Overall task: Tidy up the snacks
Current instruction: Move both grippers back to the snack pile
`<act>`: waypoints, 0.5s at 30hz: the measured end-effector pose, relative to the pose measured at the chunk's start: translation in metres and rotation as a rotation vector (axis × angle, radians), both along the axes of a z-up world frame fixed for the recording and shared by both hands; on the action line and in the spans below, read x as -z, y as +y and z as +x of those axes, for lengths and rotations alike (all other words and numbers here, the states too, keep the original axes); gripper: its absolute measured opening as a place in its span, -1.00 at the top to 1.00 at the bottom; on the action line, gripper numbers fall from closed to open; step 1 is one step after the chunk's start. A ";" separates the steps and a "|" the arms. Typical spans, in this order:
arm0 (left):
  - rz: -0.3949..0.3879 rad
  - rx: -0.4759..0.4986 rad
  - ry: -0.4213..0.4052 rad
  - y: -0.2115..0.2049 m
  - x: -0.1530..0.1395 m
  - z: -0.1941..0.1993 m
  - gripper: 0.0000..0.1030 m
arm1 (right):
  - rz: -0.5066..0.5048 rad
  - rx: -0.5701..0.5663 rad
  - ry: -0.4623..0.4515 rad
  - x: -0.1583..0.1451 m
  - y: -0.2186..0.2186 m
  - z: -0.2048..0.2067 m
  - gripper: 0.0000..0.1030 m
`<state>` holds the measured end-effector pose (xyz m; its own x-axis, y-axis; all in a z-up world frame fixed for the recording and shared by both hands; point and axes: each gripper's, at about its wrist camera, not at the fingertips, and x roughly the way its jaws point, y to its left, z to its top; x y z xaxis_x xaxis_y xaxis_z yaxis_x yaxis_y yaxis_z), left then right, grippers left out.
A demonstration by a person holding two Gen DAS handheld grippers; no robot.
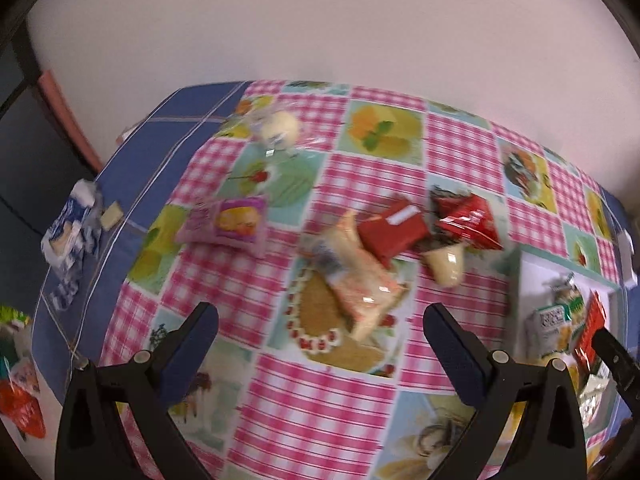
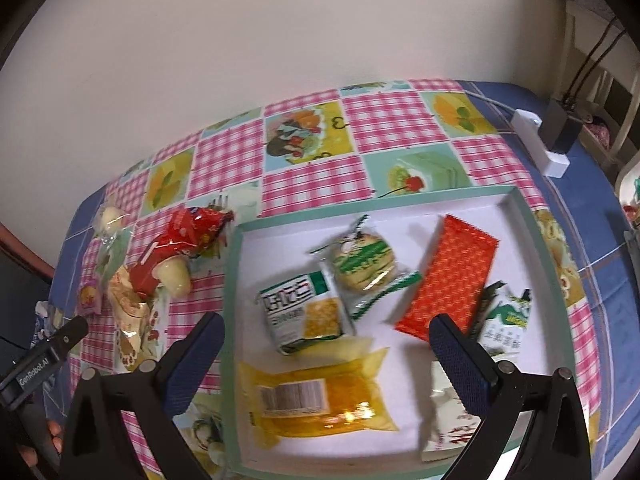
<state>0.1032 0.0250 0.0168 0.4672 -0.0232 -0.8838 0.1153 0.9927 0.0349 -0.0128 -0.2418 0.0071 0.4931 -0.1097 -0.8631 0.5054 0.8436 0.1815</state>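
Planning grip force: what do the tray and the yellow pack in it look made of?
Tray: looks like stiff card or thin plastic, matte white floor, pale green rim; straight edges, no shine. Can't tell which.
Yellow pack: clear glossy plastic film, likely soft; highlights, wrinkles, and the yellow contents show through, with a barcode label.

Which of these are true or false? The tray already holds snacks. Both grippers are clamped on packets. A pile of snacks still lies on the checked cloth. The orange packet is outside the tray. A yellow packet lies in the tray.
1. The tray already holds snacks: true.
2. Both grippers are clamped on packets: false. The left gripper and right gripper are both open and hold nothing.
3. A pile of snacks still lies on the checked cloth: true; the red packet is among them.
4. The orange packet is outside the tray: false. It lies inside it.
5. A yellow packet lies in the tray: true.
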 end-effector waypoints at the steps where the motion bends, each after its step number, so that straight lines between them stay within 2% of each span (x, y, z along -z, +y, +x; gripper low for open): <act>1: -0.002 -0.015 0.003 0.006 0.001 0.002 -0.98 | 0.011 0.002 -0.002 0.001 0.002 0.003 -1.00; 10: -0.038 -0.150 0.027 0.068 0.009 0.027 -0.98 | 0.025 0.003 -0.017 0.004 0.020 0.021 -1.00; 15: -0.045 -0.197 0.038 0.093 0.015 0.037 -0.98 | 0.007 -0.048 -0.018 0.003 0.041 0.037 -1.00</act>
